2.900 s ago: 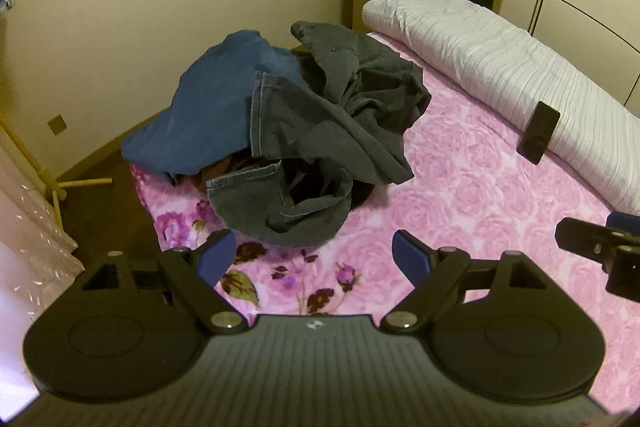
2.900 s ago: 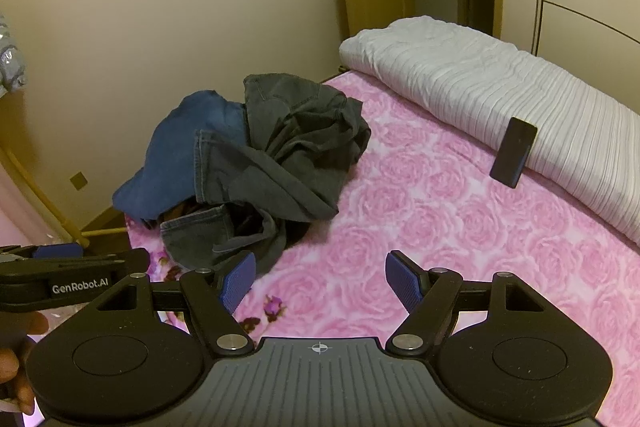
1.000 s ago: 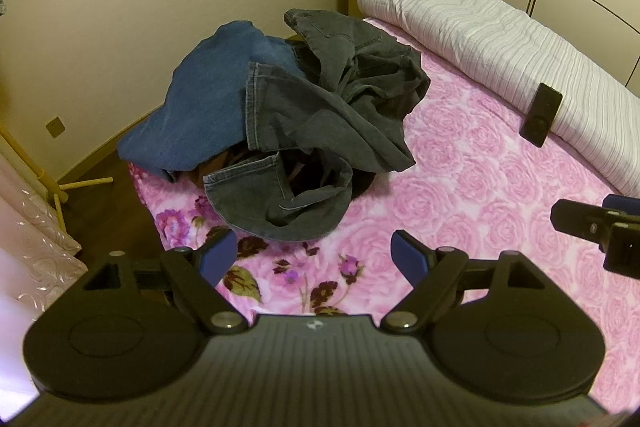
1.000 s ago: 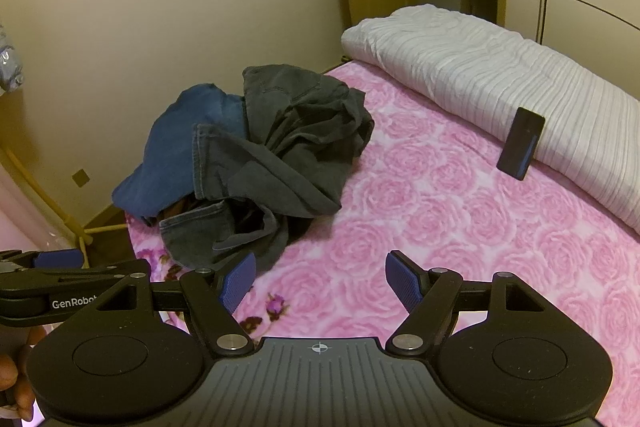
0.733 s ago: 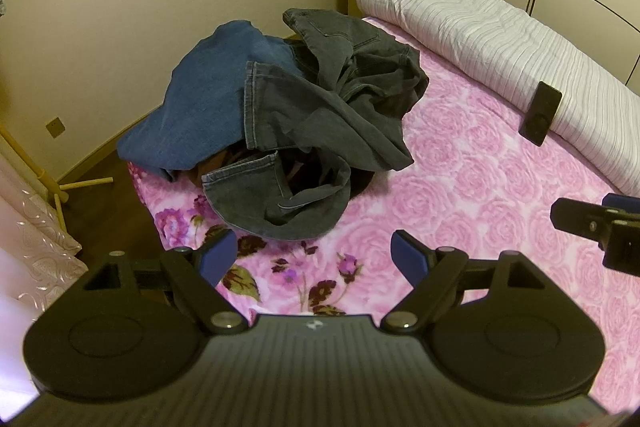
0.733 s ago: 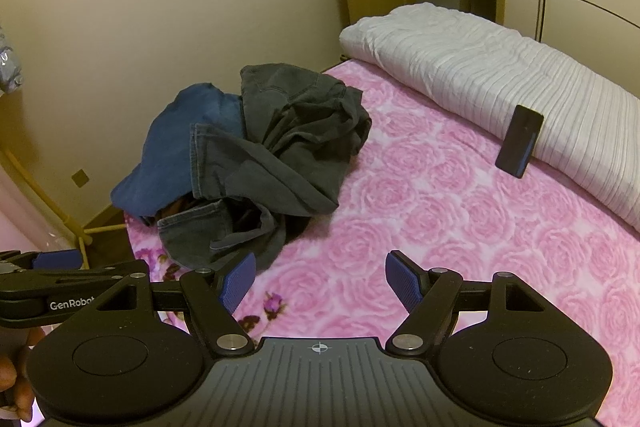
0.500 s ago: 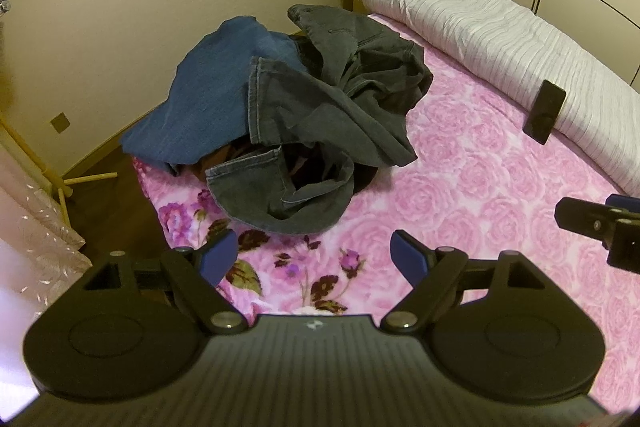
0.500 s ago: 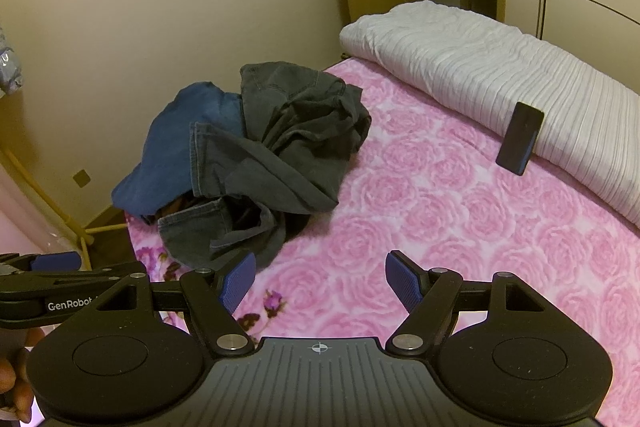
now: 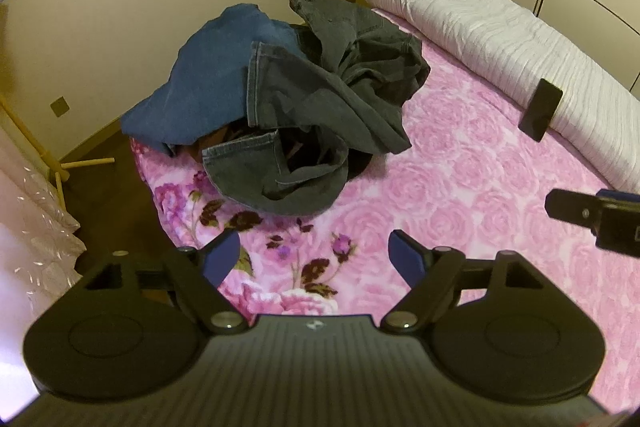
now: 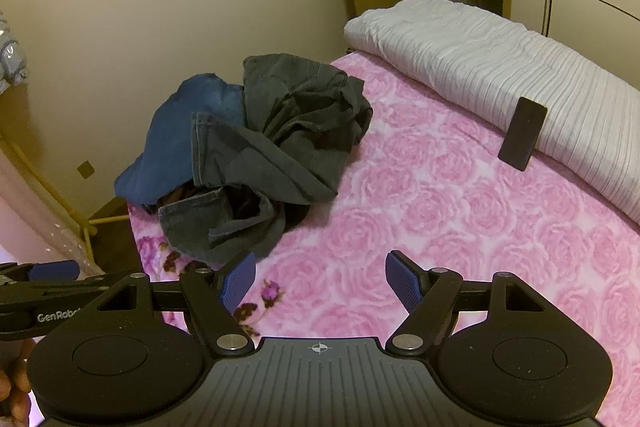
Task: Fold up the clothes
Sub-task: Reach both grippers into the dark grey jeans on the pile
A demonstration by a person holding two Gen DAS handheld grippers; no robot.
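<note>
Ahead of left gripper: crumpled jeans pile, untouched | both grippers spread, empty

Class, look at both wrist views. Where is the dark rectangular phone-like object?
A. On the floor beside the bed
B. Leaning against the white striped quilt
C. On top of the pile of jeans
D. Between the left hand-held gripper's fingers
B: the dark rectangular object stands tilted on the pink bedspread, propped against the white striped quilt, well apart from the pile of jeans.

Crumpled grey jeans atop blue garment.
</note>
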